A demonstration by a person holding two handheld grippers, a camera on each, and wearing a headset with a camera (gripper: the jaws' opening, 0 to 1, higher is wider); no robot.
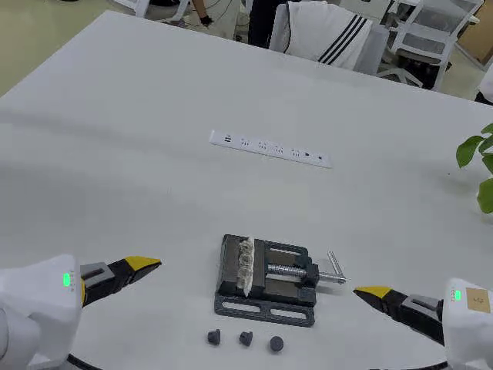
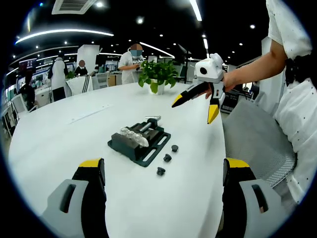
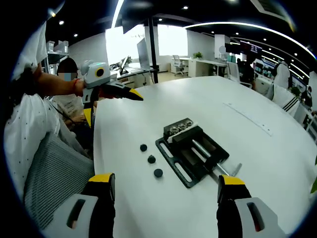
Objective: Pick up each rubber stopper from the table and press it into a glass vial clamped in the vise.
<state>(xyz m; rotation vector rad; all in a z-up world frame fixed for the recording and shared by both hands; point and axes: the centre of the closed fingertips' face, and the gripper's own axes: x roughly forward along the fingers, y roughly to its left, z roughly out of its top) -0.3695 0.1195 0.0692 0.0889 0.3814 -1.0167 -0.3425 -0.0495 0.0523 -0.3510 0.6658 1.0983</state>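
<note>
Presently left gripper [image 1: 146,266] and right gripper [image 1: 373,294] flank the vise [image 1: 266,279], jaws spread, empty; three rubber stoppers [image 1: 245,338] lie just beside its near edge, glass vials [image 1: 246,266] clamped inside.

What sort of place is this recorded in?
Probably an open-plan office, not a workshop: a large white table with a power strip, office chairs behind it, and desks under ceiling strip lights.
</note>
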